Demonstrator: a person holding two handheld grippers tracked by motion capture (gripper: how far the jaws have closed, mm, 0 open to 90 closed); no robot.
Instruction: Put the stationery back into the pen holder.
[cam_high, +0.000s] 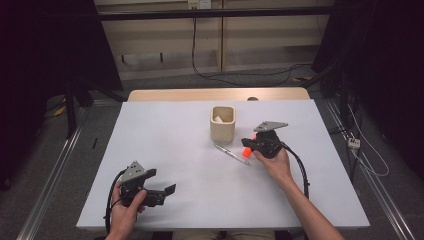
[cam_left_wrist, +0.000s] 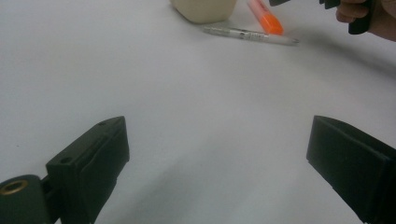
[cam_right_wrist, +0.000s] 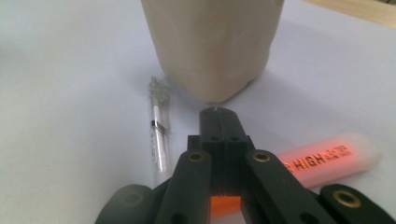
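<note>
Nearest the high camera, my left gripper (cam_high: 165, 192) rests low on the white table (cam_high: 165, 140) with its jaws spread wide and nothing between them; its own view looks across bare tabletop toward the work.

My right gripper (cam_high: 248, 145) is where the step is happening. Its jaws are pressed together, and the right gripper view shows the orange highlighter (cam_right_wrist: 327, 161) running under them, with an orange patch showing through just behind the closed tips. I judge that I am pinching the highlighter at its near end, though I cannot see the pads bite. It lies on the table just in front of the beige cup (cam_high: 222, 124), beside a clear pen (cam_high: 231, 153) that lies flat and apart from the jaws.

I take this as the grasp before loading the cup. Next I would need to lift, tip the highlighter upright and bring it over the cup's mouth without knocking the rim.

Readable writing: "HIGH" on the highlighter barrel; the smaller print after it is too blurred.
</note>
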